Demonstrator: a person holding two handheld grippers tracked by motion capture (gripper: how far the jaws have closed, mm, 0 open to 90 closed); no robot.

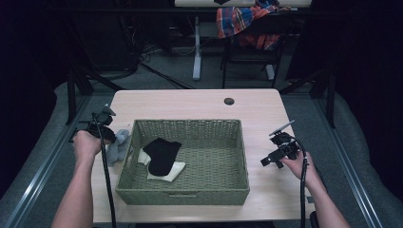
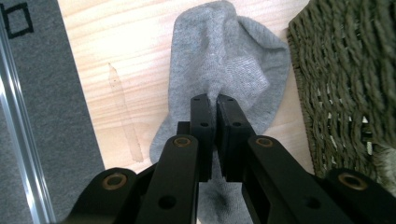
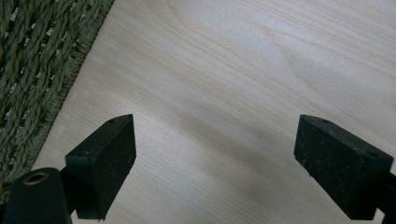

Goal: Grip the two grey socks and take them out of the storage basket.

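Left of the basket [image 1: 183, 161], the left hand-held gripper [image 2: 212, 100] is clenched on the grey sock [image 2: 224, 65]; in the left gripper view its jaws stand nearly together with a ridge of knit pinched between them. The grey sock lies on the counter [image 1: 190, 102] just beside the basket's left wall, bunched and partly folded over itself. Judgement: the sock is light, soft and limp; it will drape and swing rather than hold any shape, and a pinch on a raised fold near its middle, as here, should carry it, though a shallow bite on one layer could slip out.

Inside the basket, toward its left half, a black sock [image 1: 161, 154] rests on top of a white sock [image 1: 168, 172], touching it.

Right of the basket, the right hand-held gripper [image 3: 215, 163] is released, jaws wide apart over bare counter with nothing between them; the basket's woven wall sits at the edge of its view, near but apart
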